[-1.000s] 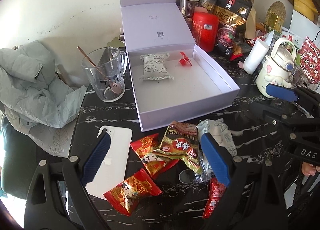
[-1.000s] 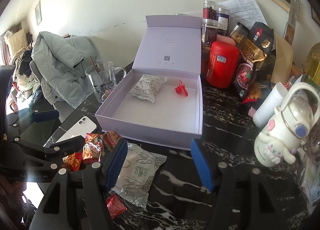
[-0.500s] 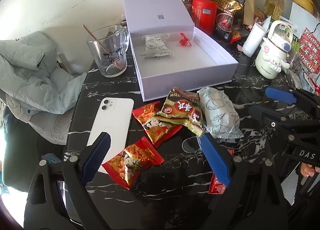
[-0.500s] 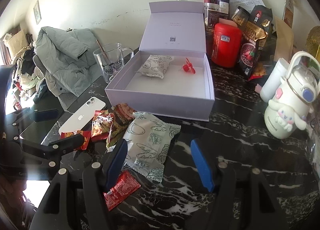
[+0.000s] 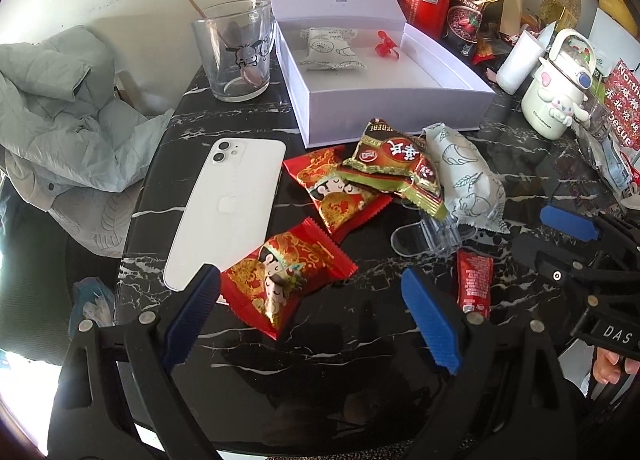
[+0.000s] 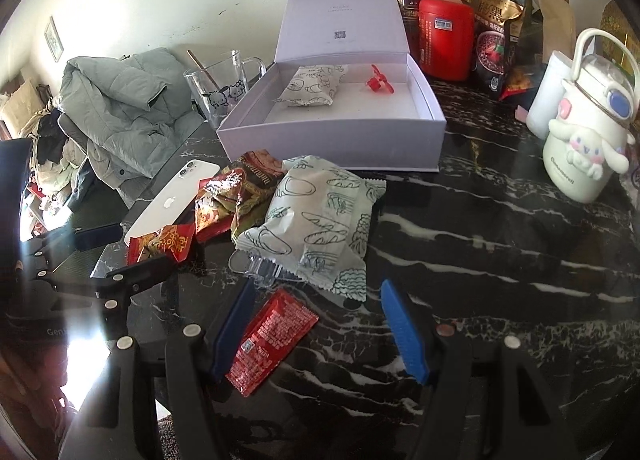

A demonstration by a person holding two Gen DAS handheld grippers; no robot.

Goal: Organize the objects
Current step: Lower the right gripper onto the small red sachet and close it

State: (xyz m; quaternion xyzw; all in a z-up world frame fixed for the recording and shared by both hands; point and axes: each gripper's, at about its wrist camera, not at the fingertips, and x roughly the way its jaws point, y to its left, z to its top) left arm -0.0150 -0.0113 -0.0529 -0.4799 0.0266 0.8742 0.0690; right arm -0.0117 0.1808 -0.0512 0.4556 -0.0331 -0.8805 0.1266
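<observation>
Left gripper (image 5: 310,312) fingers spread, empty, above the near red snack packet (image 5: 286,280) on the black marble surface (image 6: 500,260); its long axis runs diagonally, near-left to far-right. Right gripper (image 6: 316,324) fingers spread, empty, over the small red sachet (image 6: 272,340), likewise diagonal. White patterned packet (image 6: 316,219) lies before the open lavender box (image 6: 340,143).

Colours and patterns, tabletop
Black marble table (image 5: 320,360), white-veined; lilac box (image 5: 384,115); red-gold wrapper (image 5: 280,280); white packet (image 6: 320,219), green line drawings.
</observation>
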